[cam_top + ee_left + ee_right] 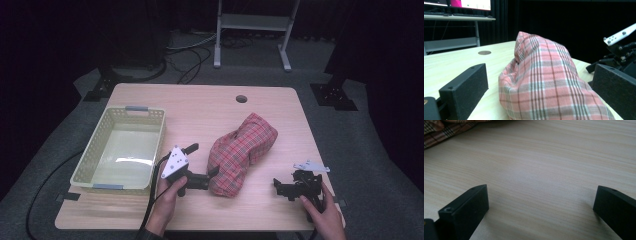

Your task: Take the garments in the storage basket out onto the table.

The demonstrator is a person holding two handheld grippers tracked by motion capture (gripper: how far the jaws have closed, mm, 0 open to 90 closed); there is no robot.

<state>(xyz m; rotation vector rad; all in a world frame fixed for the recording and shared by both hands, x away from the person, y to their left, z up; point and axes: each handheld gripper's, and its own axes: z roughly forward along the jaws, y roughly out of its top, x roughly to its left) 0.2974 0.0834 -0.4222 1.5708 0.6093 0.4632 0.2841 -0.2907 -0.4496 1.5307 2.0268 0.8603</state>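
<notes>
A red plaid cloth (242,152) lies bunched in a long heap on the wooden table (200,107), right of centre. My left gripper (202,161) is open at the heap's near left end. In the left gripper view its jaws stand wide on either side of the cloth (544,82), with the cloth end between them and no grip on it. My right gripper (281,187) is open low over bare wood near the front right corner, apart from the cloth. In the right gripper view the right gripper (541,188) has only table between its jaws, and a cloth edge (439,128) shows at the top left.
A pale yellow perforated basket (161,135) stands empty at the table's left. A round cable hole (241,98) sits near the far edge. A white metal stand (252,22) is on the floor beyond. The right gripper (621,50) shows at the right of the left gripper view.
</notes>
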